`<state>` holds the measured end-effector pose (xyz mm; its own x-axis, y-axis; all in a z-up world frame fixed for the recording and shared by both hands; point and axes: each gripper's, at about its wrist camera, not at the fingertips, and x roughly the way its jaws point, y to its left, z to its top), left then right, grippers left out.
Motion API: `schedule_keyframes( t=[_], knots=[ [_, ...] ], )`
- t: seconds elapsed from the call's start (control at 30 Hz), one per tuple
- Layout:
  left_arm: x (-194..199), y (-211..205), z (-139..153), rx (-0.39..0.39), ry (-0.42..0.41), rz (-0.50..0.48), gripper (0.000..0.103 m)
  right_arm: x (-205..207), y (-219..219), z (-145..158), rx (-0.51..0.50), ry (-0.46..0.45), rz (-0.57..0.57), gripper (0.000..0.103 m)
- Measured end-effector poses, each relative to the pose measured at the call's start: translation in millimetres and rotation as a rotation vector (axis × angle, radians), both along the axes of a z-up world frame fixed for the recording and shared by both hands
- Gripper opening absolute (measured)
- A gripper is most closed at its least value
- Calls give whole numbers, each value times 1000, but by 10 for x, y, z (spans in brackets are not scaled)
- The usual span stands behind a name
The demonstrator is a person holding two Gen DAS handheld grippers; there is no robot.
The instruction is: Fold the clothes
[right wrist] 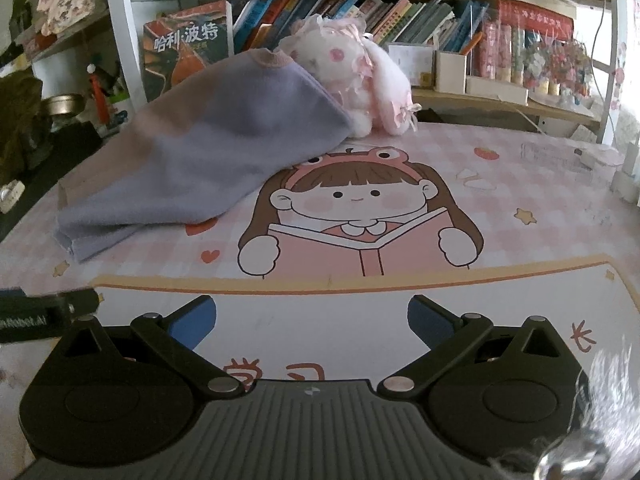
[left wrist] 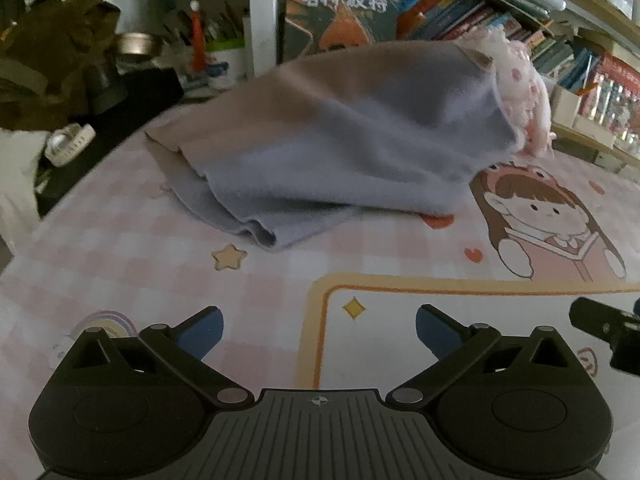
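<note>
At the far left edge of the worktop (right wrist: pixel 520 184), in the right wrist view, a metal bowl (right wrist: pixel 60 105) sits among dark clutter. Next comes the garment (right wrist: pixel 208 148), a soft lavender and dusty-pink piece of clothing lying in a loose heap on the pink checked mat (right wrist: pixel 500 240). Its lower hem rests flat on the mat at the left, while its upper end rises and leans against a white and pink plush toy (right wrist: pixel 360 80) just behind it, partly covering the toy. In the left wrist view the same garment (left wrist: pixel 340 148) fills the middle, blurred, with the plush toy (left wrist: pixel 520 92) peeking out at its right end. To the right of the garment, the mat shows a printed cartoon girl (right wrist: pixel 360 220) reading a book. Behind everything runs a bookshelf (right wrist: pixel 400 12) packed with books.

The left gripper (left wrist: pixel 319 330) hovers low over the mat, well short of the garment, its jaws spread wide with nothing between them. The right gripper (right wrist: pixel 312 322) sits just beside it to the right, near the mat's yellow border, its jaws equally wide apart and empty.
</note>
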<state>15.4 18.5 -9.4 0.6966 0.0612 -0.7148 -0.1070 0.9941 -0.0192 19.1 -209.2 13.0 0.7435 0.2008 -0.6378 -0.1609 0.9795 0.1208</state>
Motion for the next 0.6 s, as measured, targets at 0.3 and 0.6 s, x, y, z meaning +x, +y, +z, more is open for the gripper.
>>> schedule_keyframes(
  t=[0.3,0.6],
  knots=[
    [-3,-146,46,41,-43,-64,102,57,4,-7,-55,38,-47,100],
    [79,-218,136,15,-87,-37,102,137,-77,44,-32,21,0,100]
  ],
)
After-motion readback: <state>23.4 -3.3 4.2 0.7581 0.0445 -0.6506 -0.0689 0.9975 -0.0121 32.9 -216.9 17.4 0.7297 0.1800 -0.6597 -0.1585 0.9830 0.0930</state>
